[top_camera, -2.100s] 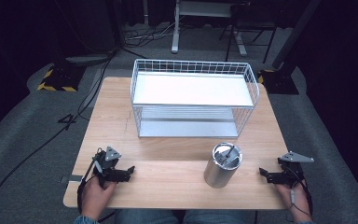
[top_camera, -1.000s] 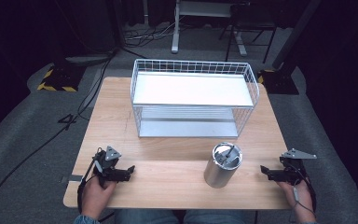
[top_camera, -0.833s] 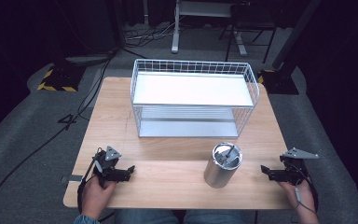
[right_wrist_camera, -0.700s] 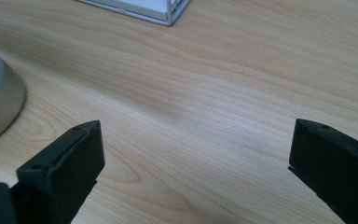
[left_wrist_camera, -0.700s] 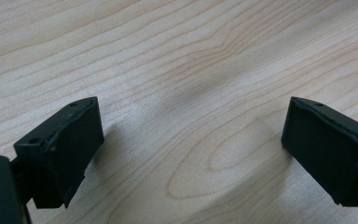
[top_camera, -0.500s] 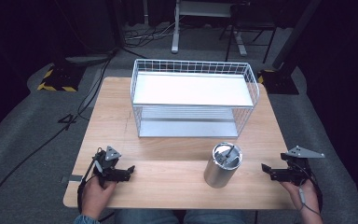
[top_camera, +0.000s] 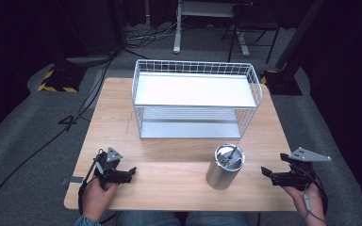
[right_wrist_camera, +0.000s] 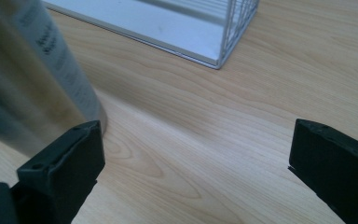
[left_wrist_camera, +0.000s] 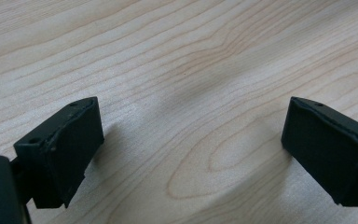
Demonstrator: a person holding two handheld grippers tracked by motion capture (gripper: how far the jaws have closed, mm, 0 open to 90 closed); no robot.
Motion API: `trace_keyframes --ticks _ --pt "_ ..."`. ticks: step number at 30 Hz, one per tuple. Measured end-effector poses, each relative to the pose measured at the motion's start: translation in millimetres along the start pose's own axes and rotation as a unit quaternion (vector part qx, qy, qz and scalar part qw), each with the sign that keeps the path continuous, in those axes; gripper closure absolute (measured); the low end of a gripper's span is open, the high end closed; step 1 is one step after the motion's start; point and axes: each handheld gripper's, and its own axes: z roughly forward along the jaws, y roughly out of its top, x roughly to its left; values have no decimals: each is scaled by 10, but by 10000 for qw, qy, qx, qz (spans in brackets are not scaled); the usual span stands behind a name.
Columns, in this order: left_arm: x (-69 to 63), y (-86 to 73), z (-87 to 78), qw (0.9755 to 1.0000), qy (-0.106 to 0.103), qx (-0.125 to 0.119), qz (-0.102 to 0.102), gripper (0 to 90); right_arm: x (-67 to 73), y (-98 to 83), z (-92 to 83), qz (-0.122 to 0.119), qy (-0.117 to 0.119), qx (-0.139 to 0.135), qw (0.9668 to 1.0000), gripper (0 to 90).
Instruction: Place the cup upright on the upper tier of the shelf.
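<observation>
A shiny metal canister (top_camera: 225,166) with a lidded top stands upright on the wooden table (top_camera: 169,141), near its front edge. In the right gripper view the canister (right_wrist_camera: 32,79) fills the left side. My right gripper (top_camera: 267,173) is open, a short way to the right of the canister, above the table's right front corner. Its jaws are wide apart (right_wrist_camera: 193,172) over bare wood. My left gripper (top_camera: 131,171) rests low at the front left, open, its jaws spread (left_wrist_camera: 191,154) with only wood grain between them.
A white wire basket rack (top_camera: 195,99) with two shelves stands at the middle back of the table; its lower corner (right_wrist_camera: 219,60) shows in the right gripper view. Cables and stand legs lie on the dark floor beyond.
My right gripper has lifted slightly and drifted a little to the right, away from the canister. The left gripper and the canister have stayed put.
</observation>
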Motion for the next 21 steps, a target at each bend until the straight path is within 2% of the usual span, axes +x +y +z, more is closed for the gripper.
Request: trace_keyframes --ticks 1,11,14,21 --pt "-5 -2 3 10000 -19 -7 -44 59 24 7 -21 -24 34 -20 10000 36" --pt "0 0 0 10000 0 -1 0 59 175 69 -181 -181 344 -242 9990 36" --pt "-2 -1 1 10000 -8 -3 -19 59 234 93 -212 -249 500 -334 9979 36" --pt "-2 -1 1 10000 -7 -3 -16 59 384 136 -193 -445 745 -477 9951 32"
